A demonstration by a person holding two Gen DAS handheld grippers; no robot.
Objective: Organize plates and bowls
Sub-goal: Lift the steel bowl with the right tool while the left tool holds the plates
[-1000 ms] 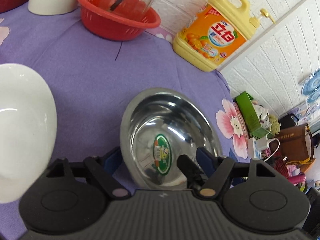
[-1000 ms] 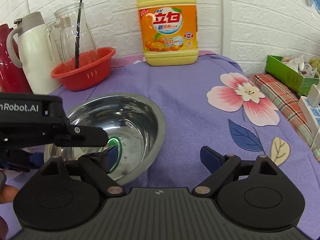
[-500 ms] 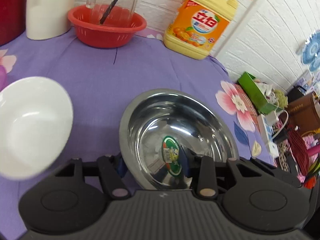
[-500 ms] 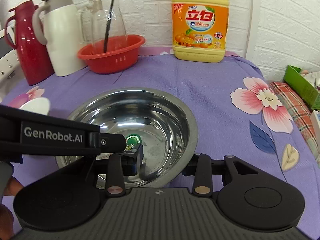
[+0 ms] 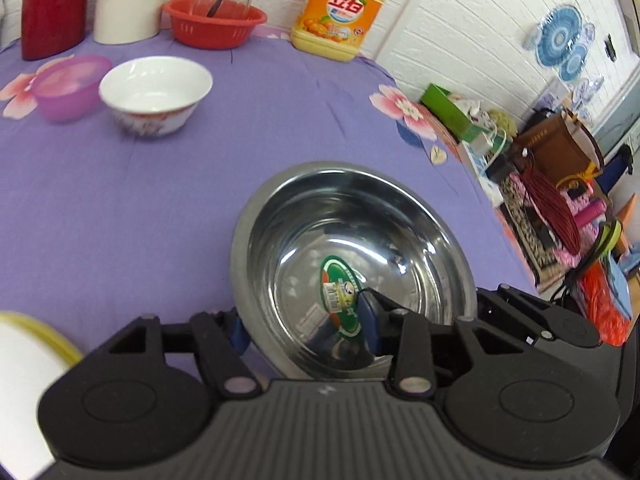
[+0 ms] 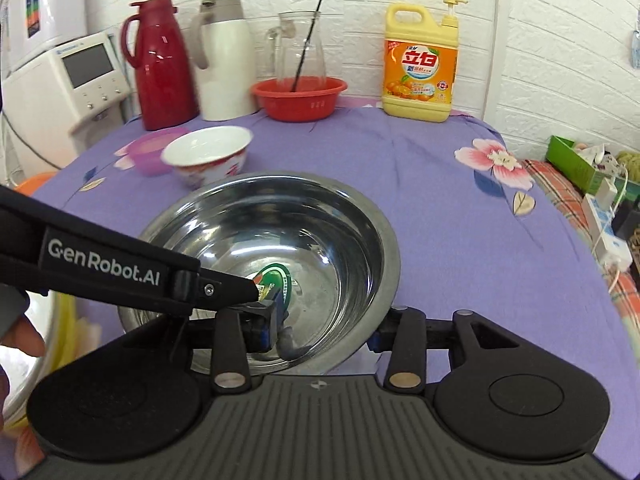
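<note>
Left wrist view shows the left gripper (image 5: 306,330) with its fingers narrowly set on the near rim of the steel bowl (image 5: 352,256). The right gripper (image 6: 324,330) straddles the bowl's right-hand wall, its jaws opening. The white bowl (image 5: 156,92) sits well beyond the steel bowl on the purple table (image 5: 120,200).

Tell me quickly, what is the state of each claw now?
Left claw: closed on the near rim of the round shiny steel bowl.
Right claw: jaws opening, same bowl's rim between them, pads seemingly touching it.
</note>
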